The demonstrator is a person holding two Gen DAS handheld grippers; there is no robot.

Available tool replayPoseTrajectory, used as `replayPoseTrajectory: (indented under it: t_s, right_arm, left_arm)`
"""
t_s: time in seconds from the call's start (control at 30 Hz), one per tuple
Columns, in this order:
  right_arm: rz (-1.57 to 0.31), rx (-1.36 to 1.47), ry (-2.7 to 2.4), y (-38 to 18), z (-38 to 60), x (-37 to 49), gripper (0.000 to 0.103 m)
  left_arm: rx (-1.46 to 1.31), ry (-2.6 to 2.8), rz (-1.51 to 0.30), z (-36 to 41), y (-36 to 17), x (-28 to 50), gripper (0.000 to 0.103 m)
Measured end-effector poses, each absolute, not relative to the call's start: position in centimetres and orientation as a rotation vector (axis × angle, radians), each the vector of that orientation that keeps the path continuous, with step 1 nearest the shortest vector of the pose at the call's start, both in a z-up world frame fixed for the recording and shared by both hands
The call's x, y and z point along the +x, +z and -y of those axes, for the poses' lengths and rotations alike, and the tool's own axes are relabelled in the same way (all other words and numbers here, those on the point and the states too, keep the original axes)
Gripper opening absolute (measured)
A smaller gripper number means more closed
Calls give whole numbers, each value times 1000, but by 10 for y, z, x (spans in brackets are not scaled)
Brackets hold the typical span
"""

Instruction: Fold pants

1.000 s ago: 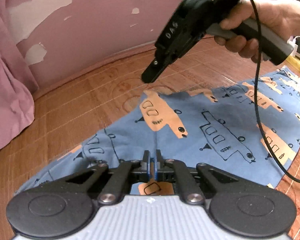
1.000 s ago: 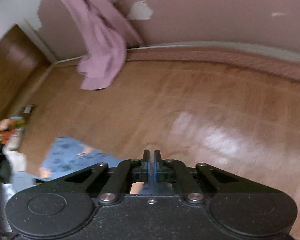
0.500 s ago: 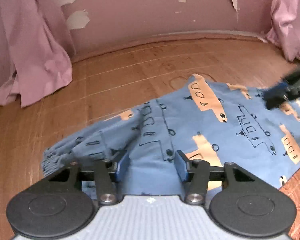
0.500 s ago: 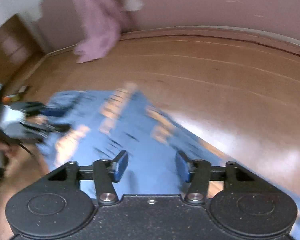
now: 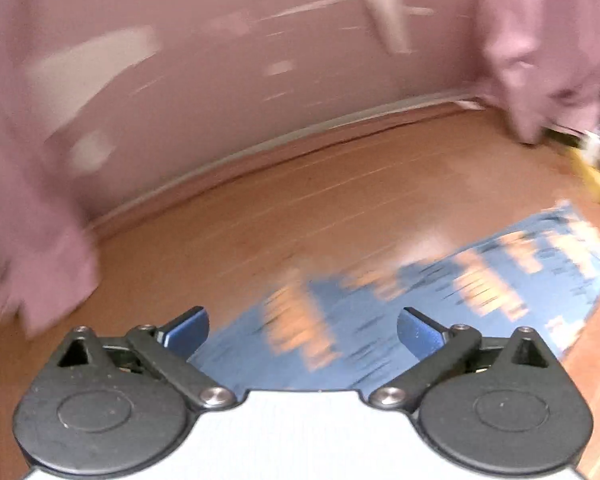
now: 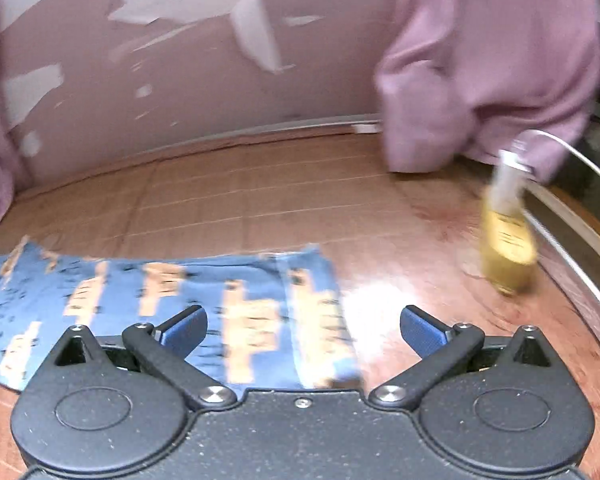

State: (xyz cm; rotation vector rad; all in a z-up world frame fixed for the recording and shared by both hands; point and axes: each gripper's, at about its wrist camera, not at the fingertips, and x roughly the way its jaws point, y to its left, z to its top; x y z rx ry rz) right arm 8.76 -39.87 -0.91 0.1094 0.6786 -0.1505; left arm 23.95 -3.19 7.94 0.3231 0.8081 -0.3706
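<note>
The blue pants [image 5: 440, 296] with orange printed shapes lie flat on the wooden table, blurred by motion in the left wrist view. My left gripper [image 5: 303, 330] hangs open above their near edge, nothing between its blue pads. In the right wrist view the pants [image 6: 172, 300] stretch from the left edge to the middle, folded end toward the right. My right gripper [image 6: 303, 330] is open over that right end, holding nothing.
A yellow bottle [image 6: 508, 240] with a white top stands on the table at the right. Pink cloth [image 6: 488, 64] hangs at the back right and pink cloth [image 5: 24, 216] at the left. A peeling pink wall [image 6: 180, 80] bounds the table's [image 6: 260, 200] far side.
Both grippers, shut on the pants a second ago, opened and let the cloth drop flat. Since half a second ago both have opened wider and swung to a new angle.
</note>
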Motion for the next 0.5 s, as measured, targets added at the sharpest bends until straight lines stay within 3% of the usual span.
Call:
replayPoseTrajectory:
  t_s: [0.27,0.43,0.5]
  right_arm:
    - [-771,350,-103,-31,443,79,102]
    - [-773,623,20,-37,477,78,101]
    - [-774,620,46,-38,481,75,94]
  left_arm:
    - [817,-701,-798,257,110,245,103]
    - [958,-989,-779,351,73,249,102]
    - [937,-1060,-789,370,54,264,96]
